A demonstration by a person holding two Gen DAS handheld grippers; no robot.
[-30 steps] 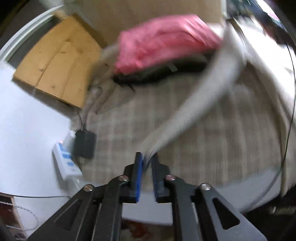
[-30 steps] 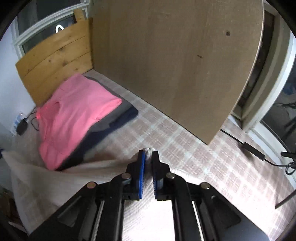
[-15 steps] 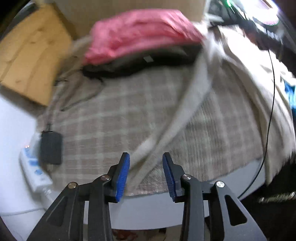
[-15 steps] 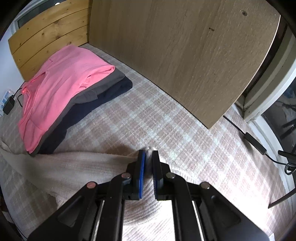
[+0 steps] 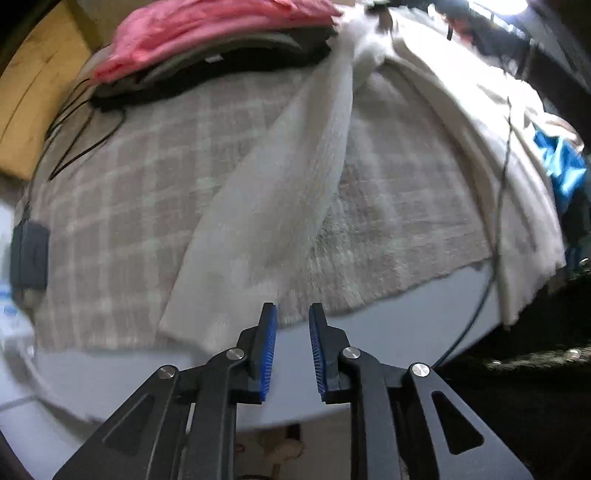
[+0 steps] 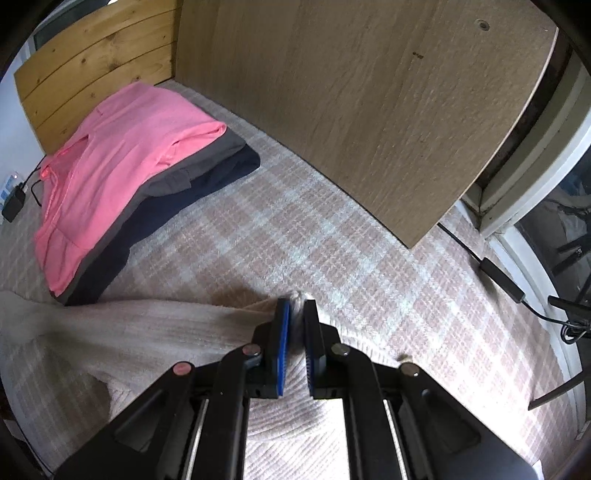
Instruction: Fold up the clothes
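Observation:
A cream knitted garment (image 5: 280, 192) lies across the plaid blanket (image 5: 122, 206), one long sleeve reaching to the near edge. My left gripper (image 5: 291, 336) is open and empty, just short of the sleeve's end. My right gripper (image 6: 294, 332) is shut on a fold of the same cream garment (image 6: 147, 332), low over the plaid blanket (image 6: 295, 236). A folded stack with a pink top (image 6: 122, 155) over grey and dark navy pieces sits at the back left; it also shows in the left wrist view (image 5: 207, 33).
A large wooden board (image 6: 369, 92) leans behind the blanket, with a plank headboard (image 6: 92, 66) at the left. A black adapter (image 5: 29, 254) and cable lie at the blanket's left edge. Blue cloth (image 5: 561, 162) hangs at the right. A black cable (image 6: 502, 280) runs along the right side.
My left gripper has opened and let go of the sleeve, which now lies flat on the blanket; the gripper has drawn back. My right gripper has kept its hold and moved lower.

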